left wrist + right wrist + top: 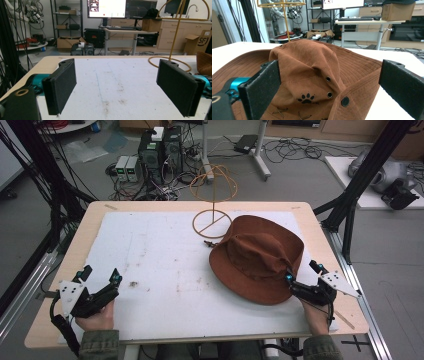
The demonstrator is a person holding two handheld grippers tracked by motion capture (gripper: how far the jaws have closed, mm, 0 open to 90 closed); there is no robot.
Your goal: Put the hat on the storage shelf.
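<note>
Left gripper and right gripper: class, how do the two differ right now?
The left gripper rests over bare white table cover, nothing between its jaws; the right gripper straddles the brown fabric bucket hat. Left sits at the near left edge, right at the hat's near right brim. Both are open.

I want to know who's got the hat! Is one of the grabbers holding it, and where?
Nothing is held. The right gripper stands open around the brown hat's near brim, pads not pressing. The left gripper is open over bare table.

Hat rust-brown, black paw print; wire stand mustard-yellow; table mat white.
</note>
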